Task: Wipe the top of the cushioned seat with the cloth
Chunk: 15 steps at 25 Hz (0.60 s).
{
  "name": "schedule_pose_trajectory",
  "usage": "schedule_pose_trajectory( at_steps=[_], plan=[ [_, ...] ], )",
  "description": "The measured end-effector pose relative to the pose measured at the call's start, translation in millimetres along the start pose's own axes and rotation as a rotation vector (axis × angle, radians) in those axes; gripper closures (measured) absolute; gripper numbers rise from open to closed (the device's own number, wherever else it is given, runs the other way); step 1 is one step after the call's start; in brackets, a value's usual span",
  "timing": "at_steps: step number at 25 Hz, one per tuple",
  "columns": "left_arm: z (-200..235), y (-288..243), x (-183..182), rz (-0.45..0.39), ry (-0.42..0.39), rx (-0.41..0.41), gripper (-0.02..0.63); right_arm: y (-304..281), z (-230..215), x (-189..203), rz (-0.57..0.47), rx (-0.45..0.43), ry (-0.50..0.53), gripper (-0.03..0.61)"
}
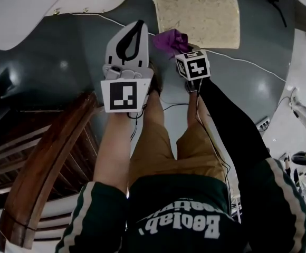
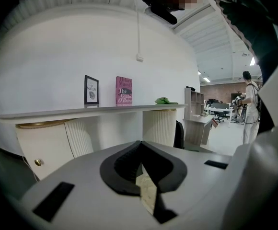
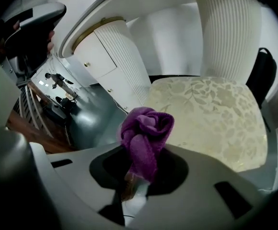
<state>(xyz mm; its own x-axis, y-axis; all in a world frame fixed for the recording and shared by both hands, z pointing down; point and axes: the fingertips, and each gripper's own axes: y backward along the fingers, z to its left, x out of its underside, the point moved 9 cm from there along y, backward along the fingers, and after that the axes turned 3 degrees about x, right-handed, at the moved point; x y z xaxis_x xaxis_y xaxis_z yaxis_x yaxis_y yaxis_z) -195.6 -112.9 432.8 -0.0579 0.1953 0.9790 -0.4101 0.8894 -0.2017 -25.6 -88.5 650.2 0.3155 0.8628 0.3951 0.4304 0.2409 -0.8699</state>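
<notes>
Two claws: the right claw (image 3: pixel 140 172) is clamped on one bunched purple cloth (image 3: pixel 146 133) near the single cushioned seat (image 1: pixel 198 17); the left claw (image 2: pixel 141 146) is closed, holding nothing.

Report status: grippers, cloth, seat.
Right hand-held gripper shut on purple cloth. Left hand-held gripper shut, empty. Cloth near edge of cushioned seat, contact unclear. Nothing seen in the way.

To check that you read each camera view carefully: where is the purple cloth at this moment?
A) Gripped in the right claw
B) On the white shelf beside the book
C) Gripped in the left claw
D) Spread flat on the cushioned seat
A: the right gripper view shows the purple cloth bunched between the jaws of the right claw, with the cushioned seat beyond it. The left claw is shut on nothing.
</notes>
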Motion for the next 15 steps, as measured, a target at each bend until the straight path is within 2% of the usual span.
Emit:
schedule_pose_trajectory(
  at_steps=[7,15],
  plan=[
    [-35.9,-32.9,-9.0,-0.010,-0.004,0.026,0.598,31.2,-67.6,10.8,-0.015,0.064,-0.046,0.492],
    [-92.5,-80.6,-24.0,-0.024,-0.032,0.072,0.598,79.0,-171.2,32.2,-0.033,0.162,-0.075,0.494]
  ],
)
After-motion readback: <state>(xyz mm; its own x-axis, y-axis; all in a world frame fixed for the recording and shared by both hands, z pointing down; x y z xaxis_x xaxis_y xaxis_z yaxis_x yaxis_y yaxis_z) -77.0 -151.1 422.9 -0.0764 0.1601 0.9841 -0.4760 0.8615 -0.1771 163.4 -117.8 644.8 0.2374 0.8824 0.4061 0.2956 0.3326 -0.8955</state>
